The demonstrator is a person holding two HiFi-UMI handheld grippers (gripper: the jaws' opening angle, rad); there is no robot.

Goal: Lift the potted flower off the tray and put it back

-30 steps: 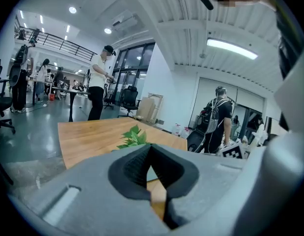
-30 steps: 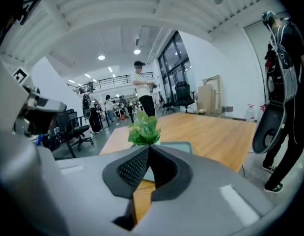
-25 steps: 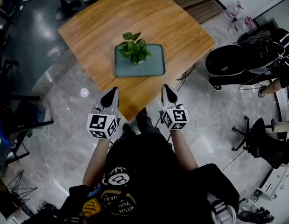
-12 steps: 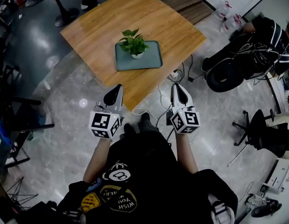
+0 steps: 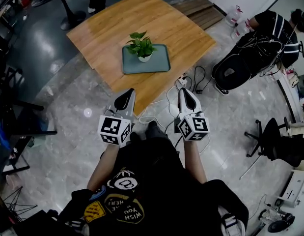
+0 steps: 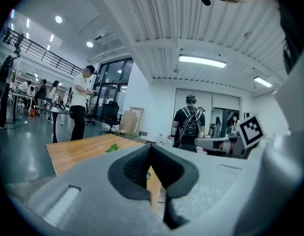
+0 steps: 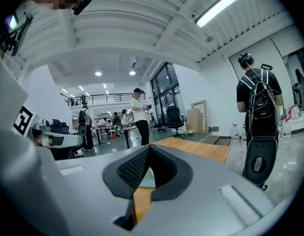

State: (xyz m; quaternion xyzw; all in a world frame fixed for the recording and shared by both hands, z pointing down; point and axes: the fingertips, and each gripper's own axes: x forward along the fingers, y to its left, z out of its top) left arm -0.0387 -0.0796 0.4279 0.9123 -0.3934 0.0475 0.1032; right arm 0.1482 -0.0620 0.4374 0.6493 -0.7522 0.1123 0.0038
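**Both tools shut and empty, potted flower on its tray**

In the head view, the potted flower (image 5: 141, 48) is seen standing upright on the grey-green tray (image 5: 160, 66), towards the tray's far edge. The tray lies flat near the middle of the wooden surface (image 5: 183, 27). The left tool (image 5: 127, 95) and the right tool (image 5: 185, 94) are held side by side in front of the person, over the grey floor (image 5: 68, 107) and the near corner of the surface, well apart from the tray. Both are pointed towards the surface. Nothing is carried by either one. Cables (image 5: 192, 80) are spread on the floor beside the surface, and a person with a backpack (image 5: 269, 26) is seen at the upper right.

In the left gripper view, the jaws of the left tool (image 6: 151, 147) are seen pressed together, with nothing between them. Beyond them the surface is visible, and a green leaf (image 6: 112, 148) of the flower is caught just above the tool's body. A standing person (image 6: 81, 104) is seen at the far side of the surface.

In the right gripper view, the jaws of the right tool (image 7: 148, 148) are likewise closed on nothing. A strip of wooden surface is shown through the gap behind the tips, and the far part of the surface is seen beyond them.
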